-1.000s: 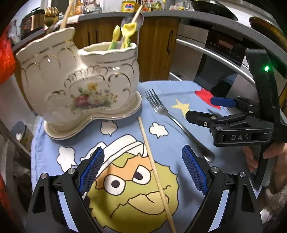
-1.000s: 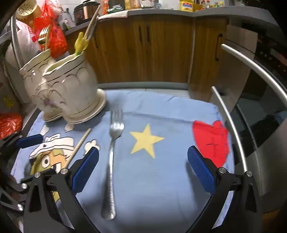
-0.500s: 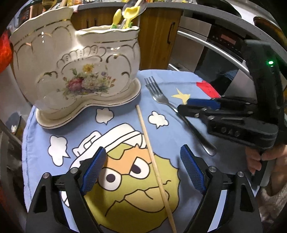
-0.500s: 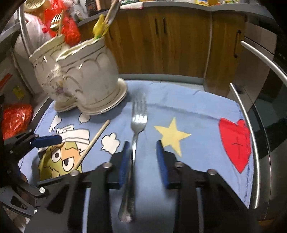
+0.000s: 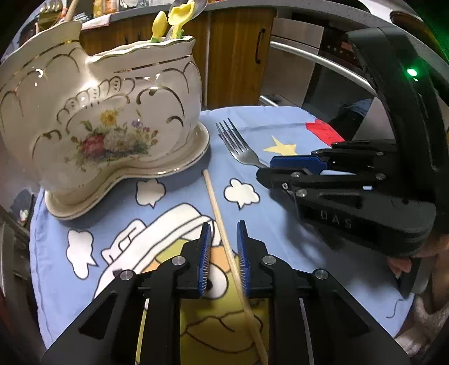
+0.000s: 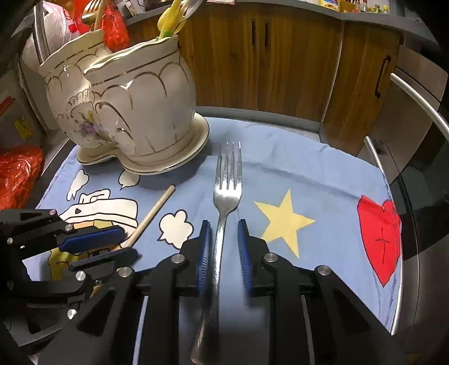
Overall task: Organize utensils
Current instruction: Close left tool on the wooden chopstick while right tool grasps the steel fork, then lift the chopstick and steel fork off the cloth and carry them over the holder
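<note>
A wooden chopstick lies on the blue cartoon cloth. My left gripper straddles it, jaws narrowed to a small gap on each side, not clamped. A steel fork lies parallel to the right. My right gripper straddles its handle the same way, with small gaps. A white floral ceramic holder with two compartments stands at the back left, with yellow-handled utensils in it. It also shows in the right wrist view. The right gripper shows in the left wrist view, and the left gripper in the right wrist view.
Wooden cabinets and an oven with a steel handle bar stand behind the table. Red plastic bags sit at the left. The cloth has a yellow star and a red heart on its right part.
Both grippers have lowered and moved forward. The left jaws narrowed from wide open around the chopstick. The right jaws narrowed around the fork handle half a second earlier.
</note>
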Motion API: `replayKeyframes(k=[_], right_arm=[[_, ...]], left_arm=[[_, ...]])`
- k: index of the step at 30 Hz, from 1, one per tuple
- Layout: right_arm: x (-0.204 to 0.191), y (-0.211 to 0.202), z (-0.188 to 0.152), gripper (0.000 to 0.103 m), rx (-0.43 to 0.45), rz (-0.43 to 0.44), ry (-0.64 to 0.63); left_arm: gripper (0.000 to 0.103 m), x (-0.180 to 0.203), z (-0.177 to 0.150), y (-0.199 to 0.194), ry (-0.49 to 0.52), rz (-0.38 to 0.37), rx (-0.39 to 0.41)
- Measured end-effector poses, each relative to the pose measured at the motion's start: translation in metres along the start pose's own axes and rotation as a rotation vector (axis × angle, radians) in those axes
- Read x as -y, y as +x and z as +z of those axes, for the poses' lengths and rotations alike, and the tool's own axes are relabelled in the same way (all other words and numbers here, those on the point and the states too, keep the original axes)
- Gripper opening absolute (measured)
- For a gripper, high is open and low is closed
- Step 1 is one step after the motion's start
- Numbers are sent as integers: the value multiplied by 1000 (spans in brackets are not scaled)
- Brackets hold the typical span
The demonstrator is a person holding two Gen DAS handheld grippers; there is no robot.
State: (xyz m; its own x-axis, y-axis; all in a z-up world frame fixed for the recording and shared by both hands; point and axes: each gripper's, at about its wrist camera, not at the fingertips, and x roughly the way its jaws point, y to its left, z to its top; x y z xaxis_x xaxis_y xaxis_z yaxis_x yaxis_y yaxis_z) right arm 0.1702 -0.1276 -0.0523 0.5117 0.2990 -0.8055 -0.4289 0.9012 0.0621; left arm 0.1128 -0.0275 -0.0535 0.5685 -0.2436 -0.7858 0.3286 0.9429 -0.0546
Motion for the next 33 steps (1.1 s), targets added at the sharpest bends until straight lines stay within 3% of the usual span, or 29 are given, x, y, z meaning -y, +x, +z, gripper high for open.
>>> replayKeyframes(k=[4, 8, 10, 12, 17, 33], right_arm=[[-10, -2, 1, 9, -7, 1, -17], [-17, -5, -4, 7, -12, -2, -50], [-13, -6, -5, 7, -10, 15, -27], [-11, -8, -7, 6, -3, 26, -6], [-5, -10, -8, 5, 13, 55, 39], [26, -63, -7, 5, 203, 75, 140]], left_arm=[[17, 3, 3, 2, 15, 18, -3], [17, 9, 0, 1, 62, 36, -13], [16, 7, 0, 1, 52, 28, -19], [8, 3, 0, 1, 38, 26, -22], [5, -5, -2, -3, -2, -35, -11], [5, -8, -4, -52, -11, -114, 127]])
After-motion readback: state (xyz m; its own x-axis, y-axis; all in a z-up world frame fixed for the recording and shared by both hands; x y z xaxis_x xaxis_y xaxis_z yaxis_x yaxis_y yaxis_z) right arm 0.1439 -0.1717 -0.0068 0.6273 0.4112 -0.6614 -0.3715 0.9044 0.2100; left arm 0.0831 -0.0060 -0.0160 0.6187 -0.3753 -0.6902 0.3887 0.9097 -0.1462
